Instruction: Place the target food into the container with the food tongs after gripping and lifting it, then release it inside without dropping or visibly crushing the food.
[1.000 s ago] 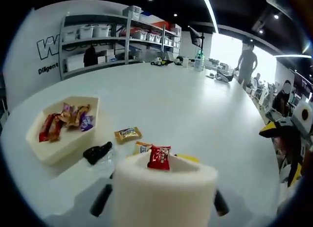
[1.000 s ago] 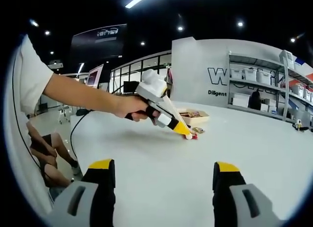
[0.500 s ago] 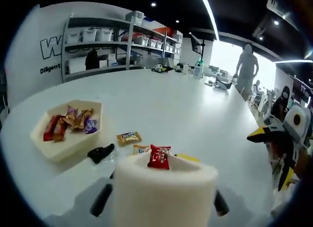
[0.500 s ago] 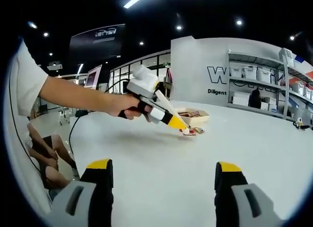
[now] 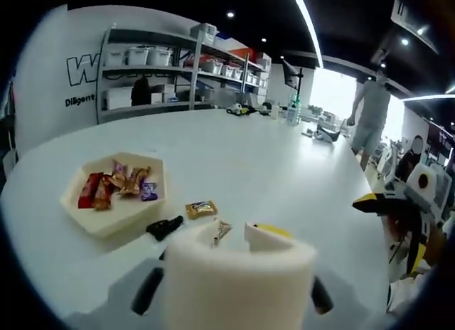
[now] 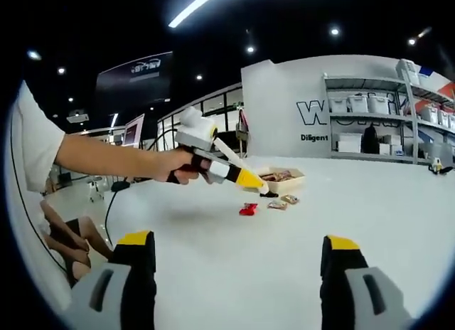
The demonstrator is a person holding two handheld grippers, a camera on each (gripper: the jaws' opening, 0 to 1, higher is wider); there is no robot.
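Observation:
A red candy (image 6: 248, 209) lies on the white table (image 6: 298, 245), just below the tip of my left gripper (image 6: 260, 188), which a hand holds over it. In the left gripper view the left gripper (image 5: 231, 235) shows its white tips slightly apart with nothing between them; a white cylinder hides most of the jaws. The beige hexagonal container (image 5: 91, 217) with several wrapped candies sits to the left, and it appears as the container (image 6: 293, 181) beyond the left gripper. My right gripper (image 6: 238, 273) is open and empty, far from the food, and shows as the right gripper (image 5: 398, 209).
A yellow-wrapped candy (image 5: 201, 208), a black piece (image 5: 164, 227) and a silvery wrapper (image 5: 222, 229) lie loose between the container and the tips. Shelves (image 5: 170, 67) with bins stand behind the table. A person (image 5: 370, 116) stands at the far right.
The red candy that sat between the left gripper's tips is gone from them and now lies on the table. The left gripper has moved closer to the container.

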